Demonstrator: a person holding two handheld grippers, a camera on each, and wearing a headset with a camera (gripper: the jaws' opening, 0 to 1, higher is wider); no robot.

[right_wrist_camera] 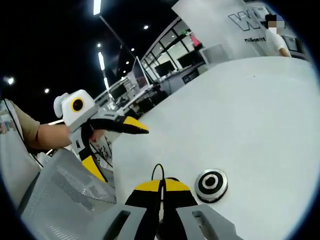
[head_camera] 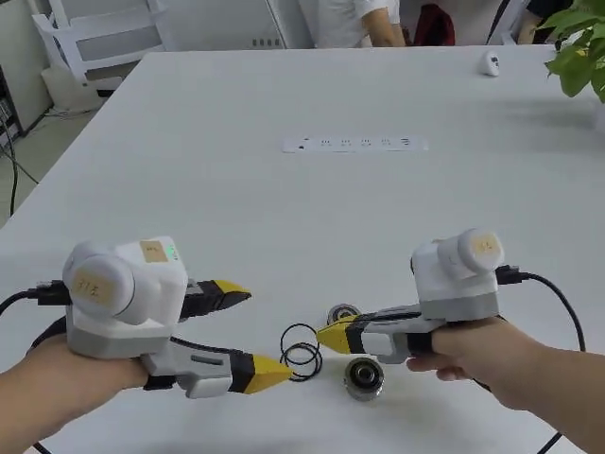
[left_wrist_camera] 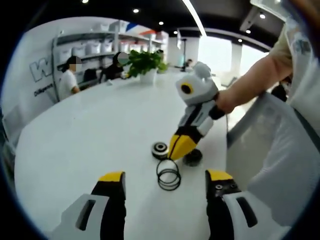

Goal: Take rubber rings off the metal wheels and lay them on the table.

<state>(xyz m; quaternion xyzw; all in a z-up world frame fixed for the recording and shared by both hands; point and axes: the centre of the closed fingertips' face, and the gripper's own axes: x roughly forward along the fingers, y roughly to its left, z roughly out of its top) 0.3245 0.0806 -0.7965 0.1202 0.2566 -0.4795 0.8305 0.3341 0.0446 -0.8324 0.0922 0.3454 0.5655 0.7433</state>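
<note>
Two thin black rubber rings (head_camera: 301,346) lie overlapping on the white table (head_camera: 284,208), also seen as rubber rings (left_wrist_camera: 169,176). My right gripper (head_camera: 326,333) is shut on the edge of one ring, whose black loop (right_wrist_camera: 157,172) rises between the yellow jaws of the right gripper (right_wrist_camera: 161,185). One metal wheel (head_camera: 364,375) sits just in front of that gripper, another wheel (head_camera: 342,313) just behind it. A wheel (right_wrist_camera: 211,183) lies to the right of the jaws. My left gripper (head_camera: 260,331) stands open, holding nothing, just short of the rings, as the left gripper (left_wrist_camera: 166,177) also shows.
A white power strip (head_camera: 354,144) lies mid-table and a small white device (head_camera: 489,63) at the far right. A green plant (head_camera: 577,47) overhangs the right corner. A person (head_camera: 354,19) and chairs stand beyond the far edge.
</note>
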